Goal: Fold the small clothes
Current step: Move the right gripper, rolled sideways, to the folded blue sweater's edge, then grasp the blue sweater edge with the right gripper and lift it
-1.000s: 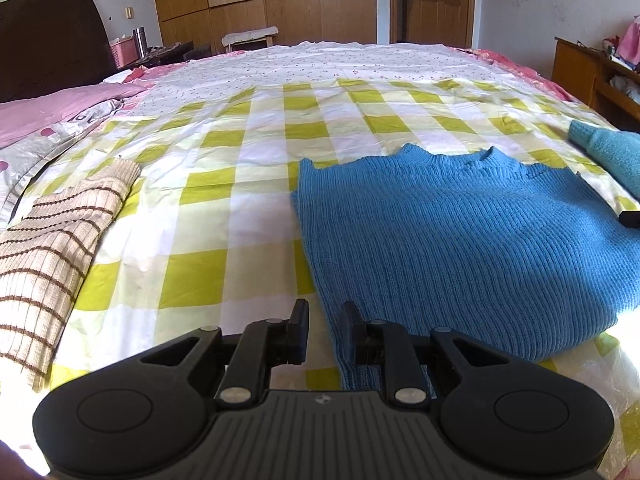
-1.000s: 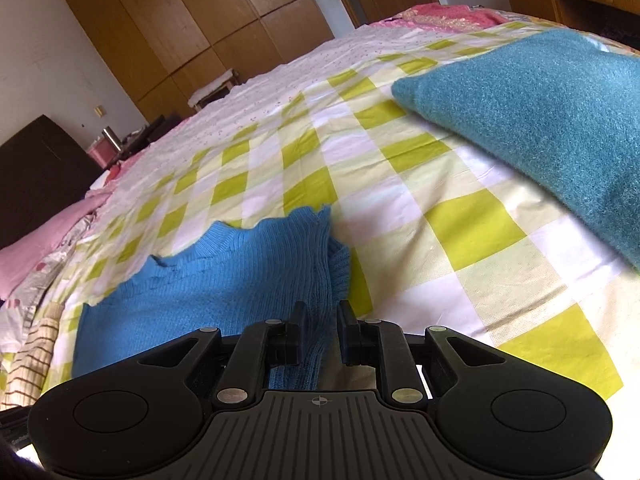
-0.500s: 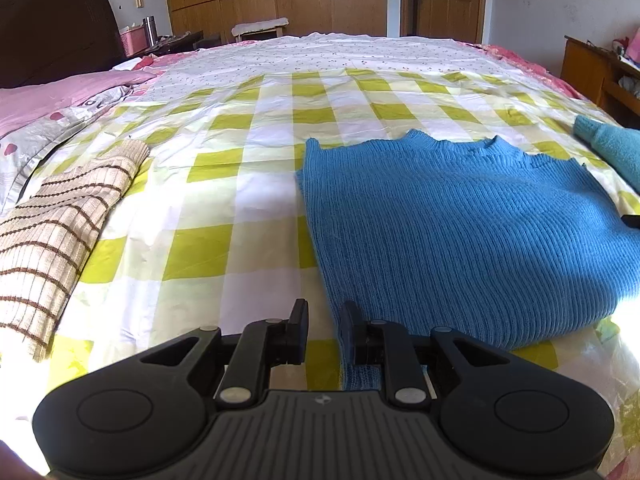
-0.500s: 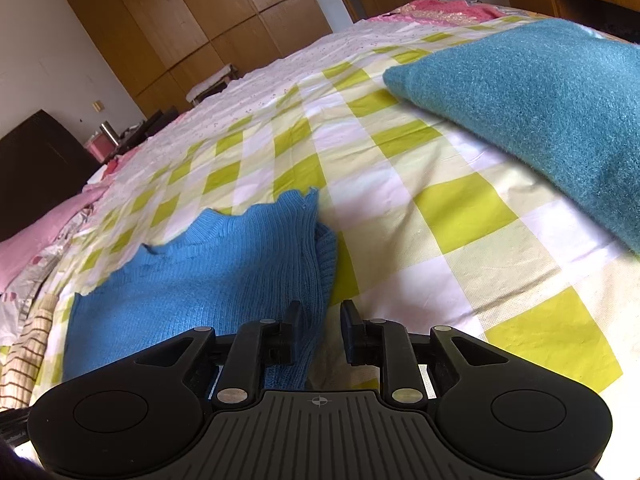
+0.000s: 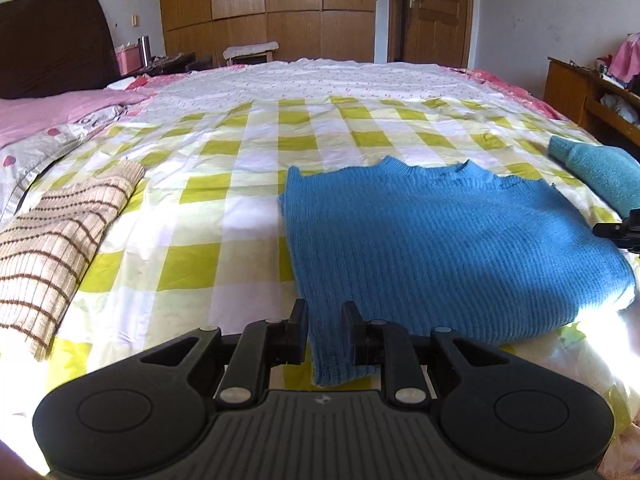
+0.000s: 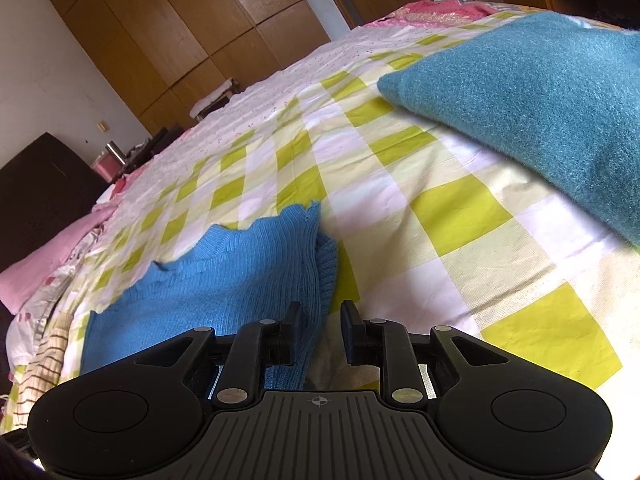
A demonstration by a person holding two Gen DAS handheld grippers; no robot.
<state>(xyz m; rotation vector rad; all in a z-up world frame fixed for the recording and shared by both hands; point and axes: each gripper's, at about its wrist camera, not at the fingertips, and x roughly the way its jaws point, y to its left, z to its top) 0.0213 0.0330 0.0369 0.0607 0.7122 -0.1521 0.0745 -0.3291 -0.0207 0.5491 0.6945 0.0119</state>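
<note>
A blue knit sweater lies flat on the yellow-checked bed sheet, sleeves folded in. My left gripper stands at its near left corner, the hem edge lying between its two narrowly parted fingers. In the right wrist view the sweater lies left of centre. My right gripper stands at its near right corner, fingers narrowly parted, the sweater's edge by the left finger. The right gripper's tip shows at the right edge of the left wrist view.
A folded beige striped garment lies at the left. A teal fuzzy sweater lies at the right. Pink bedding and a dark headboard are far left. A wooden wardrobe stands behind the bed.
Both grippers have opened slightly and drawn back toward the near edge of the sweater. The sweater corners lie lower and flatter on the sheet.
</note>
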